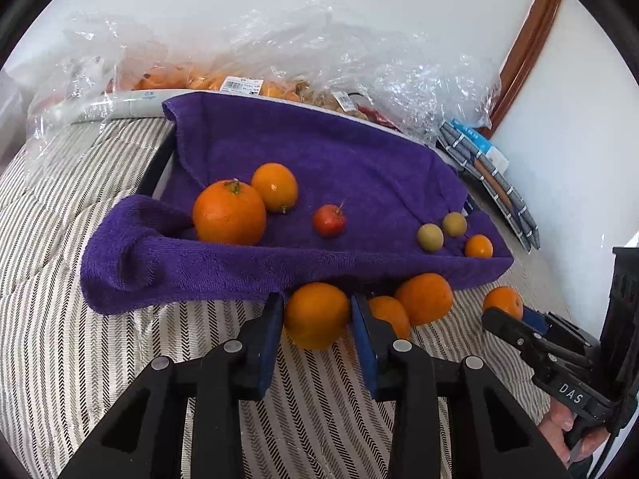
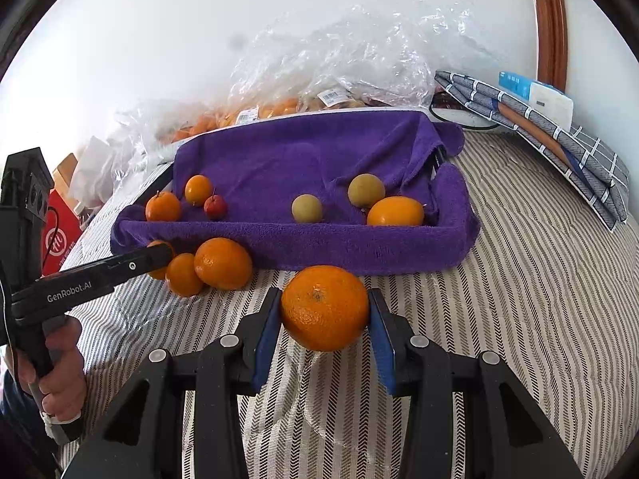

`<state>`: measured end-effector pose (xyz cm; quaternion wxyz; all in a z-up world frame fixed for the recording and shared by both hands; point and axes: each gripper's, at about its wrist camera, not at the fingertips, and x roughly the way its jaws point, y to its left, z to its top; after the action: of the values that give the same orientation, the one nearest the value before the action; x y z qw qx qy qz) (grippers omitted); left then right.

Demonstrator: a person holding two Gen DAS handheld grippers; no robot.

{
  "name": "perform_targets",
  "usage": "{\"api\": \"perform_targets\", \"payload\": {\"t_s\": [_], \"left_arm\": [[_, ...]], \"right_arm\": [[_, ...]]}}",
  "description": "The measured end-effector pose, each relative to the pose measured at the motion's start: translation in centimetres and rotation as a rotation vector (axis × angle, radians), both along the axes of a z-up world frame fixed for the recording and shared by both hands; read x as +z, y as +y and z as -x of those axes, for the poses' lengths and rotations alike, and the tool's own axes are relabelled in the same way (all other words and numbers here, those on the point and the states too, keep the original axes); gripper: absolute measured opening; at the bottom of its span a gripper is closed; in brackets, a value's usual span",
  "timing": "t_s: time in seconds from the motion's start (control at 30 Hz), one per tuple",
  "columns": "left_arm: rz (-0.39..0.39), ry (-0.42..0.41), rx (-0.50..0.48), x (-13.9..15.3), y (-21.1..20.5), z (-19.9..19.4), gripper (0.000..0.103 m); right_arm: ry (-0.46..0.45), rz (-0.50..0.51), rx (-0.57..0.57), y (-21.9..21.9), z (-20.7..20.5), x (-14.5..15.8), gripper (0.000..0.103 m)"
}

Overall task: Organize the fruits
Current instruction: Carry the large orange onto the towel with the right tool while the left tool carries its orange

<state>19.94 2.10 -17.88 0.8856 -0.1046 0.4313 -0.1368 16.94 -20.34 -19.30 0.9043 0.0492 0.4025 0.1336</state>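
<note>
Landmark: purple towel (image 1: 319, 167) lining a tray, lying on a striped bed cover (image 1: 80, 359); all places below are given relative to it.
Left tongs (image 1: 317, 319): blue pads to either side of an orange (image 1: 315, 315) just before the towel's front edge; pads at or very near the fruit's flanks. Contact cannot be confirmed, so open or gripping cannot be told.
Right tongs (image 2: 324, 309): closed on a large orange (image 2: 324, 307) directly before the middle of the towel's front edge; both pads press its sides.
Loose fruit before the front edge: two further oranges (image 1: 423, 297) side by side, touching each other, just right of the left tongs' fruit in the left wrist view.
Fruit on the towel, left end: stemmed orange (image 1: 229, 212) touching a smaller orange (image 1: 274, 187).
Fruit on the towel, middle: small red fruit (image 1: 328, 220), apart from the rest.
Fruit on the towel, right end: two greenish-yellow fruits (image 1: 430, 237) and a small orange fruit (image 1: 478, 246), close together.
Behind the towel: clear plastic bags (image 1: 279, 48) with more orange fruit inside, against a white wall.
Right of the towel: folded grey checked cloth (image 2: 559, 139) on the bed cover.
</note>
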Motion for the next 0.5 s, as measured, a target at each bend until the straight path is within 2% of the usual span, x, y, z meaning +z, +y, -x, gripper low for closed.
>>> {"api": "perform_targets", "payload": {"t_s": [0.13, 0.33, 0.5], "left_arm": [[-0.026, 0.009, 0.006, -0.1, -0.2, 0.0, 0.032], [0.036, -0.037, 0.05, 0.4, 1.4, 0.8, 0.032], [0.057, -0.1, 0.081, 1.5, 2.2, 1.7, 0.032]], "right_arm": [[0.002, -0.003, -0.003, 0.0, 0.0, 0.0, 0.042], [-0.004, -0.01, -0.007, -0.1, 0.0, 0.0, 0.042], [-0.027, -0.025, -0.005, -0.3, 0.4, 0.3, 0.042]]}}
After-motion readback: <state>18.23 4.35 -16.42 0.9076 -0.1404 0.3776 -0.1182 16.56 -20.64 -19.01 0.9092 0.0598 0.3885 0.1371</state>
